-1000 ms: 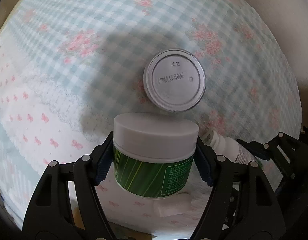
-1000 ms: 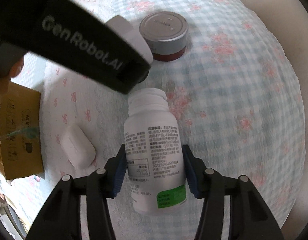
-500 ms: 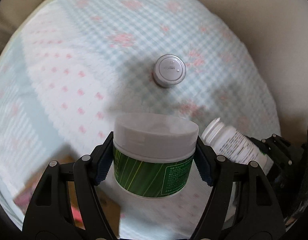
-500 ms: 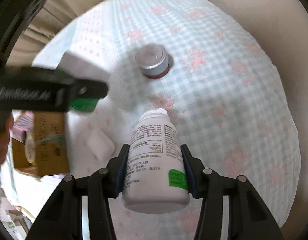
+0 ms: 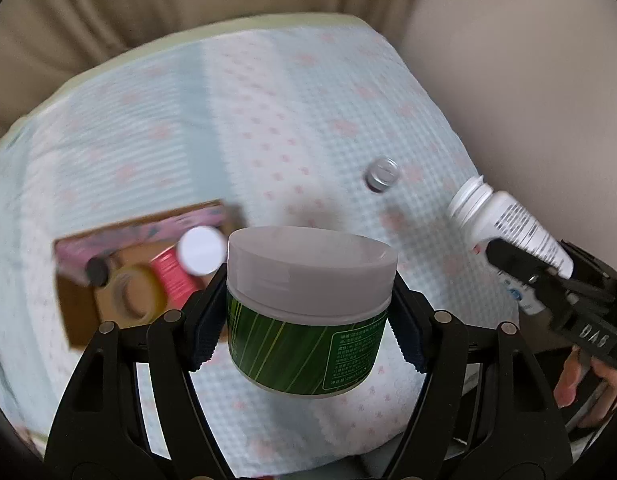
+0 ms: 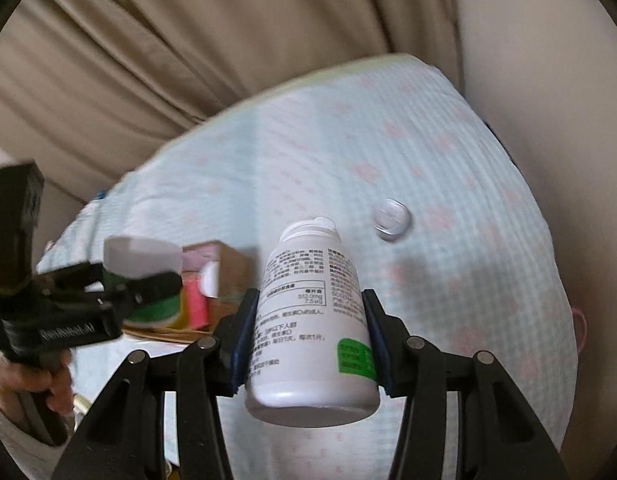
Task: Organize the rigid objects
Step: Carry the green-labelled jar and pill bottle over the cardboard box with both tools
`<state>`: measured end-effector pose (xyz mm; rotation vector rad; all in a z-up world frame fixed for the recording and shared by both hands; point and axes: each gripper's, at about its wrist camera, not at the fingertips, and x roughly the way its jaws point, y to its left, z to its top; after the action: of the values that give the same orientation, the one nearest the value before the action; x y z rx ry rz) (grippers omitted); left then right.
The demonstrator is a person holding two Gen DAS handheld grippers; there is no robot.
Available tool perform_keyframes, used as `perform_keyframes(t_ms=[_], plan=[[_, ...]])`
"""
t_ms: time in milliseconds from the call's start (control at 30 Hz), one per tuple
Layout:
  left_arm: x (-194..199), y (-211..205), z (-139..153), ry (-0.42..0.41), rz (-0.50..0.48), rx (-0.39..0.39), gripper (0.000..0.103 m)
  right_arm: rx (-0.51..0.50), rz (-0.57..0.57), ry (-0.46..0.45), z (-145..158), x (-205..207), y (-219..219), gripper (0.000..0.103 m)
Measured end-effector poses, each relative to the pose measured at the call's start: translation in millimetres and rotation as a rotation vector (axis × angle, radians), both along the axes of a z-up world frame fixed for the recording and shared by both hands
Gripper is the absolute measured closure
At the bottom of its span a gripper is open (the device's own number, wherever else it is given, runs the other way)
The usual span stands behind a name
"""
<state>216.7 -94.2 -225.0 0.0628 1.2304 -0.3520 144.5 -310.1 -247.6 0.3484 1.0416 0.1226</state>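
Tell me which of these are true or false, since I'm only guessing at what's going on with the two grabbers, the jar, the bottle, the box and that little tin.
1. The left gripper holds a green-labelled jar. True.
2. The right gripper is empty. False: it is clamped on a white bottle.
3. The small silver-lidded tin is inside the cardboard box. False: it sits apart on the checked cloth.
4. The cardboard box already has items in it. True: a roll of tape and a red container with a white cap show inside.
5. The jar's lid is off. False: its pale lid is on.
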Motion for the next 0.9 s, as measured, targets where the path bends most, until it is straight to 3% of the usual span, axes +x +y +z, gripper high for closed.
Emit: perform_keyframes(t_ms=[267,467,667,900], plan=[[-22.0,101.2,24.2,-0.040,0.153,0.009,0.034,0.055,0.137,-0.080,43.4,12.4,77.8,0.057],[-19.4,182.8,20.4,-0.041,0.204,0.019,0.034,0.097,0.178,-0.074,42.6,23.6,137.5,0.057],[-1.1,254.4,-2.6,-0.001,0.196,0.023,0.034,0.126,0.138,-0.035,27.0,38.5,197.3,0.057],[29.3,298.9,-59.2,0.060,0.115,0.059,0.034,0.134,0.069,0.033,-8.7,59.7,252.1,0.057]])
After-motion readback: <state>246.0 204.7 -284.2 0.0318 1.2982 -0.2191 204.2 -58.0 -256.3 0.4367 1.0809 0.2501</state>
